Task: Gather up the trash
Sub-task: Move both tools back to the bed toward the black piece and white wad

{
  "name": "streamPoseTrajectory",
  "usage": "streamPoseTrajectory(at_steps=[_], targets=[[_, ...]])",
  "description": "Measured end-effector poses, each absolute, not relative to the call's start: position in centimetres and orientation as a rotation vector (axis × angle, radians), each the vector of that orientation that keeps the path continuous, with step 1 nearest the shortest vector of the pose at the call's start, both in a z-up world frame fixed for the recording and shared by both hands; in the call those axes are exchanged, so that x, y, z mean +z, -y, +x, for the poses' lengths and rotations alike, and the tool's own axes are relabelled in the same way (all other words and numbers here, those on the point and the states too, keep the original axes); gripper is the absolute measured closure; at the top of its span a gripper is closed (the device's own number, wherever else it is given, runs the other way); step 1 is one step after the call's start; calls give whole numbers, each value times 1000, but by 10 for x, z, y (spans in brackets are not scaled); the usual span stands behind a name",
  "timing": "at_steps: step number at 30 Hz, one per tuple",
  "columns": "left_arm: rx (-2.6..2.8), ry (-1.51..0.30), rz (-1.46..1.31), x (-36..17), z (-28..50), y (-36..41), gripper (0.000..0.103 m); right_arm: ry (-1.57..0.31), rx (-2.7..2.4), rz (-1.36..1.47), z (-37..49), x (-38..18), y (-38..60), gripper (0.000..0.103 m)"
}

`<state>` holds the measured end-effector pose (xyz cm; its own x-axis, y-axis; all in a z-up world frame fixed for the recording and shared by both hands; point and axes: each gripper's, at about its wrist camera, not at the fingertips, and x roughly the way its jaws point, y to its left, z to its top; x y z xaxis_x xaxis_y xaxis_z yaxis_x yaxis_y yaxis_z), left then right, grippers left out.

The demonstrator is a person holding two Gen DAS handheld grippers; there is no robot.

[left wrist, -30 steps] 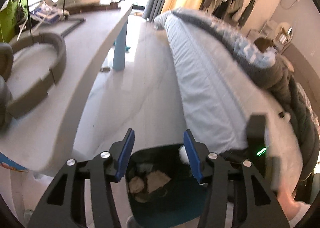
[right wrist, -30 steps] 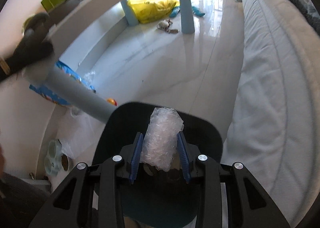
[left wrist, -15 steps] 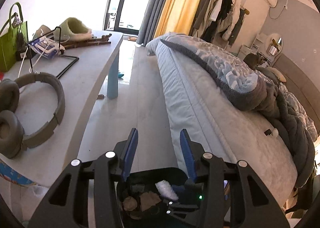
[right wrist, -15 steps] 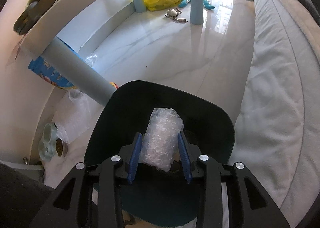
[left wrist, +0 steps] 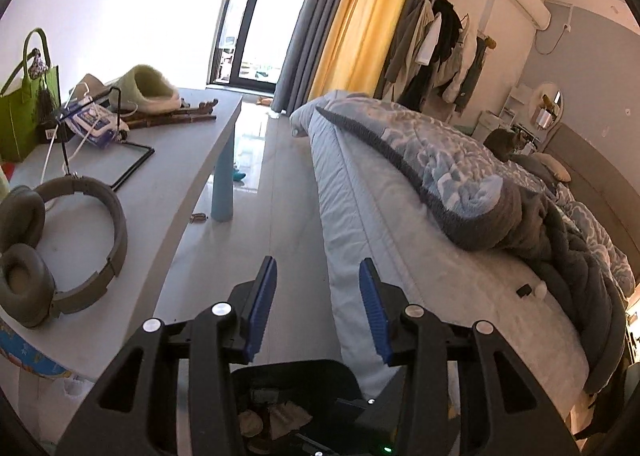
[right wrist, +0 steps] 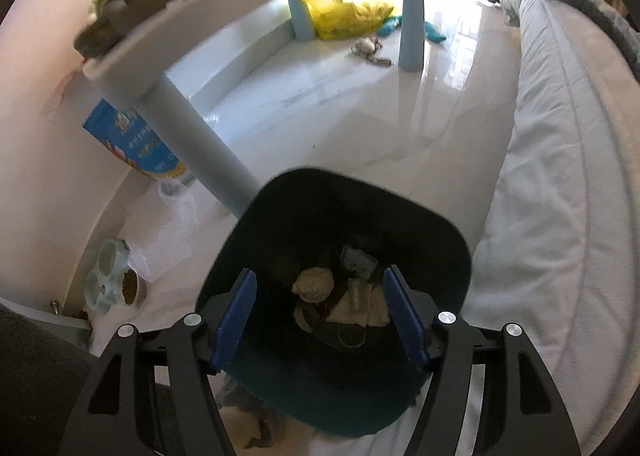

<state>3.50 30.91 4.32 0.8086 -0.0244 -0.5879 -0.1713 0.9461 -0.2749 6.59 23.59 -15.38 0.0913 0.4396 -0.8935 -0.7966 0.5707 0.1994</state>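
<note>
Two hand-held grippers show up for us, one per view. Our right hand-held gripper sits at the bottom of its frame, directly over the dark bin; its jaws have just been opening and now stand wide apart with nothing between the blue pads. Below them, in the bottom of the bin, we see crumpled paper trash and other scraps. The bin stands on the glossy floor between a worktop leg at centre left and the bed along the right edge.

Our left hand-held gripper is released too, its jaws parted on empty air. It points over the floor between the worktop on the left, where headphones lie, and the bed on the right. The bin's rim peeks out at the bottom centre.
</note>
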Motion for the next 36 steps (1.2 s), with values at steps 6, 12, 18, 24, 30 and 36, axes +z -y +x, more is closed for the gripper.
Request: streamPoseTrajectory(at_steps=[6, 12, 18, 24, 30, 36], targets=[[86, -602, -317, 53, 40, -297, 58, -1052, 955, -320, 72, -117, -210, 36], [68, -596, -312, 60, 48, -277, 58, -967, 925, -284, 84, -88, -173, 36], [25, -594, -281, 67, 57, -245, 58, -892, 857, -243, 101, -67, -128, 36], [-7, -594, -243, 74, 68, -214, 54, -846, 770, -199, 124, -52, -74, 34], [-63, -598, -196, 83, 79, -175, 48, -818, 683, -154, 141, -34, -22, 34], [-132, -619, -138, 89, 96, -128, 41, -792, 606, -148, 153, -20, 30, 30]])
